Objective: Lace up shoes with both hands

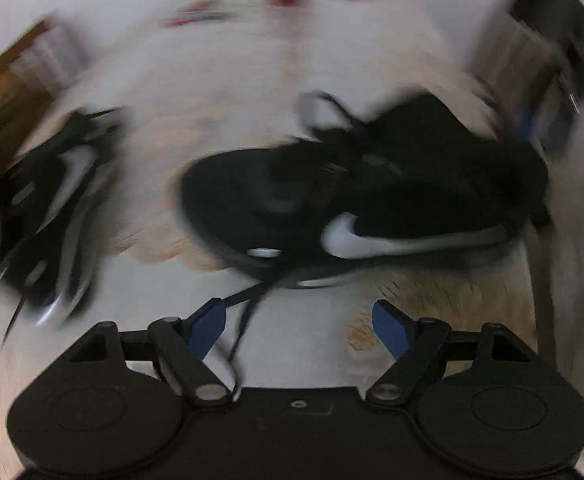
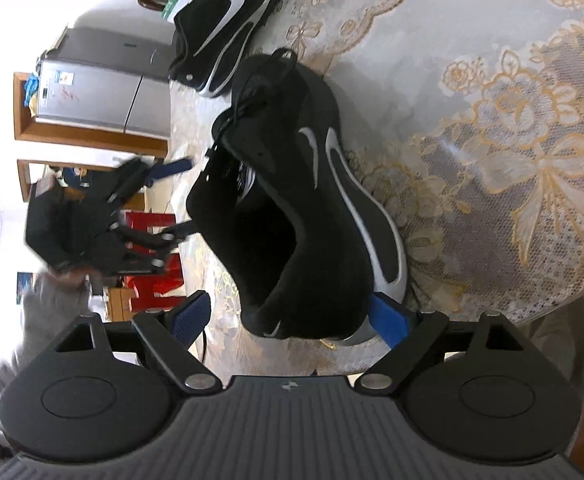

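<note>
Clearly, little of the lacing is done. The near black low-top sneaker with a white swoosh [image 2: 292, 200] is seen standing on the lace-patterned floral tablecloth [image 2: 492, 120], its heel cradled between the widely spread jaws of the right gripper [image 2: 287, 312], which is not clamped on it. The left gripper [image 1: 298, 320] is also held wide apart, with a loose black lace [image 1: 247, 308] trailing from the shoe past its left finger, ungripped. A second matching black sneaker [image 2: 219, 28] is left further back, untouched. Threading and tying are judged to remain; eyelet detail is blurred.
</note>
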{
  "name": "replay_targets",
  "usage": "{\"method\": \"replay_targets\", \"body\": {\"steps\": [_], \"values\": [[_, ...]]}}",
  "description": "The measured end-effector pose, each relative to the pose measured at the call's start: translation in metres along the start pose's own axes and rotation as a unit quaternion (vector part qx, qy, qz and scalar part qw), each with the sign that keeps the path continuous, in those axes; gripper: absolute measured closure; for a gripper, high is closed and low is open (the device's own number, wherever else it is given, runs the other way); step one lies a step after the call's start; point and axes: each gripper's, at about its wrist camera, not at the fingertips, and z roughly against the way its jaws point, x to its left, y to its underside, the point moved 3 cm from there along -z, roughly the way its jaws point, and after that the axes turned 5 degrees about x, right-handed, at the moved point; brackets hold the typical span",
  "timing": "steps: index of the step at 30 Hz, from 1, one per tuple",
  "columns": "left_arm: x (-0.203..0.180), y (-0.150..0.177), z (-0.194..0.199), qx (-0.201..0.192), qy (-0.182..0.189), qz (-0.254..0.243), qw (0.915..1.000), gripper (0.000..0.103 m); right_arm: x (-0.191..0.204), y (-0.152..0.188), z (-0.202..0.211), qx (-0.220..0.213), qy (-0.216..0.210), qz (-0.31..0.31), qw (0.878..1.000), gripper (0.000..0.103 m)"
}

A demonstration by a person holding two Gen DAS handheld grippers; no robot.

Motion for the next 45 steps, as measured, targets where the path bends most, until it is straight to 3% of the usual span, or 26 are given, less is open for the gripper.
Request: {"method": "replay_targets", "body": {"steps": [4, 10, 16, 17, 18, 19, 20, 21, 26, 29, 31, 33, 34, 36, 38, 41, 45], "values": [[0.012, -0.001, -0.027, 0.033, 0.003, -0.026, 0.9991, 0.038, 0.003, 0.005, -0.001, 0.002, 0.007, 0.008, 1.000, 0.014], [0.019, 0.002, -0.046, 0.075, 0.000, -0.043, 0.9963, 0.043, -0.007, 0.009, 0.001, -0.006, 0.009, -0.015, 1.000, 0.014], [0.030, -0.003, -0.055, 0.061, 0.035, -0.007, 0.9975, 0.043, -0.008, 0.010, 0.002, -0.008, 0.013, -0.020, 1.000, 0.014], [0.030, -0.006, -0.057, 0.055, 0.043, -0.006, 0.9976, 0.047, -0.008, 0.010, 0.001, -0.008, 0.014, -0.021, 1.000, 0.014], [0.030, -0.008, -0.056, 0.044, 0.050, -0.007, 0.9978, 0.061, -0.009, 0.010, 0.001, -0.008, 0.015, -0.022, 1.000, 0.014], [0.030, -0.011, -0.056, 0.039, 0.053, -0.006, 0.9978, 0.068, -0.010, 0.010, 0.001, -0.008, 0.017, -0.024, 1.000, 0.014], [0.033, -0.012, -0.056, 0.045, 0.048, -0.002, 0.9979, 0.092, -0.010, 0.010, 0.001, -0.007, 0.020, -0.027, 0.999, 0.014], [0.036, -0.013, -0.056, 0.052, 0.046, 0.005, 0.9975, 0.101, -0.011, 0.010, 0.001, -0.006, 0.022, -0.029, 0.999, 0.014], [0.029, 0.007, -0.038, 0.066, 0.054, 0.040, 0.9955, 0.101, -0.009, 0.012, 0.001, -0.005, 0.018, -0.026, 0.999, 0.014], [0.032, 0.017, -0.006, 0.011, 0.078, 0.143, 0.9867, 0.101, -0.009, 0.012, 0.000, -0.008, 0.015, -0.026, 1.000, 0.014], [0.036, 0.025, 0.021, -0.069, 0.093, 0.248, 0.9619, 0.101, -0.008, 0.012, 0.001, -0.011, 0.009, -0.027, 1.000, 0.014], [0.040, 0.034, 0.044, -0.150, 0.098, 0.349, 0.9196, 0.100, -0.008, 0.011, 0.002, -0.015, 0.000, -0.030, 0.999, 0.014], [0.041, 0.040, 0.048, -0.183, 0.099, 0.401, 0.8922, 0.100, -0.008, 0.010, 0.002, -0.015, 0.000, -0.031, 0.999, 0.014], [0.044, 0.053, 0.055, -0.242, 0.102, 0.494, 0.8290, 0.100, -0.009, 0.009, 0.002, -0.014, 0.001, -0.031, 0.999, 0.014], [0.042, 0.063, 0.053, -0.275, 0.121, 0.557, 0.7743, 0.100, -0.009, 0.009, 0.002, -0.009, 0.002, -0.029, 1.000, 0.014], [0.030, 0.075, 0.049, -0.307, 0.144, 0.624, 0.7040, 0.100, -0.009, 0.008, 0.004, 0.003, 0.002, -0.020, 1.000, 0.014], [0.010, 0.087, 0.043, -0.359, 0.157, 0.713, 0.5812, 0.100, -0.013, 0.002, 0.007, 0.026, -0.005, -0.010, 1.000, 0.014]]}}
